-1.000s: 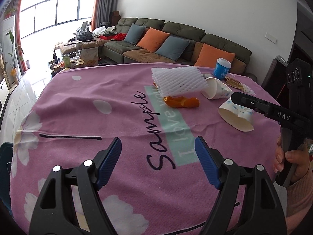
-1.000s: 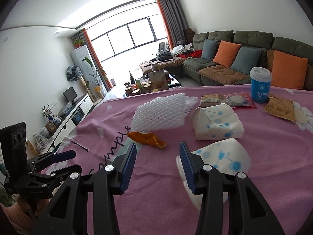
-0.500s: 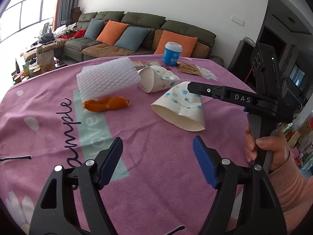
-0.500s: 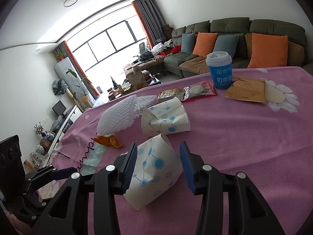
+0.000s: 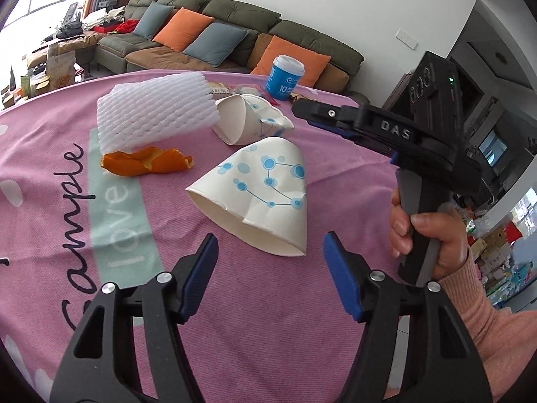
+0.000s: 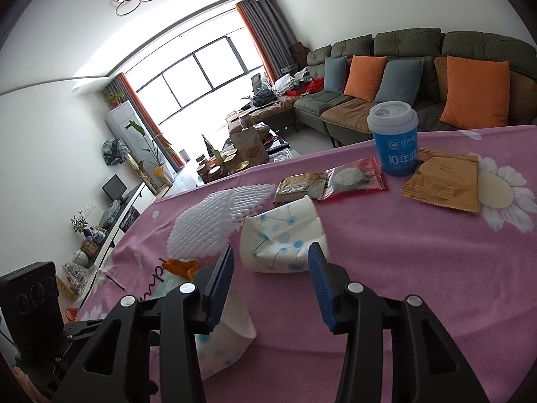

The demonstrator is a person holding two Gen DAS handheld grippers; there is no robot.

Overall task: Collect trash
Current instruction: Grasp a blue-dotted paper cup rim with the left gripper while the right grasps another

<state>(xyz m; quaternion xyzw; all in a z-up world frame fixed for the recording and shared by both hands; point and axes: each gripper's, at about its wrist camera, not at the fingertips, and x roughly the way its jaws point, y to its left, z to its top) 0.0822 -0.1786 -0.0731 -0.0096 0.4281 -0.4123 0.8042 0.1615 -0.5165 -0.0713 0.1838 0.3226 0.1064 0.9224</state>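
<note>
Table covered by a pink cloth (image 5: pixel 268 336) printed with flowers and lettering.

Left gripper (image 5: pixel 270 262): fingers apart, nothing between the pads; the jaws have just been closing. A crushed paper cup (image 5: pixel 258 198), white with blue dots, is seen lying on its side just ahead of the fingertips, open rim toward the camera. No contact with the pads is seen.

Right gripper (image 6: pixel 270 267): fingers apart, nothing clamped. A second crushed paper cup (image 6: pixel 282 238) is seen just beyond the fingertips, lying flattened on the cloth. In the left view the right gripper is held by a hand (image 5: pixel 426 238) in a pink sleeve, above the cloth to the right of the first cup.

Other trash noted on the cloth: a white foam net (image 5: pixel 154 110) behind the cups, with an orange peel (image 5: pixel 144 161) touching its near edge; two snack wrappers (image 6: pixel 329 181) side by side and a brown packet (image 6: pixel 443 184) farther back. A blue cup with a lid (image 6: pixel 394 137) stands upright, just beside the brown packet.

A green sofa (image 6: pixel 402 77) with orange and grey cushions is seen behind the table.
</note>
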